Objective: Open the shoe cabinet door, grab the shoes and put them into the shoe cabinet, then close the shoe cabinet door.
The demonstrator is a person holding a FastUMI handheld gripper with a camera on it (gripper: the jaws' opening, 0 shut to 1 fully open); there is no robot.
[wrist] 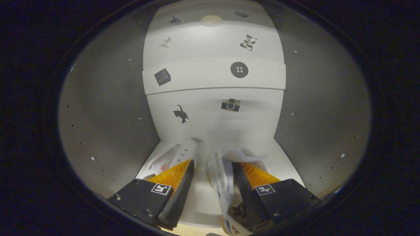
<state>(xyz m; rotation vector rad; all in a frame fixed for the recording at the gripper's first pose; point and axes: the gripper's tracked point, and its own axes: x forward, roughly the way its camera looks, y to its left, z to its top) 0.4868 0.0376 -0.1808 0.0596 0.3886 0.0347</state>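
Observation:
I am looking into the white shoe cabinet [108, 108]. Two white shoes stand side by side on its bottom board. The left shoe [165, 159] lies beside and beyond my left finger. The right shoe [221, 183] has its inner wall leaning against my right finger. My gripper [213, 164] is open, low over the board, with a bare strip of board and the right shoe's edge between the fingers. Neither shoe is pinched from both sides.
A shelf [213, 78] crosses the cabinet above the shoes, its front edge carrying a button sticker and a dark square sticker. The back panel [213, 121] shows cat and camera stickers. Side walls with rows of peg holes stand close on both sides.

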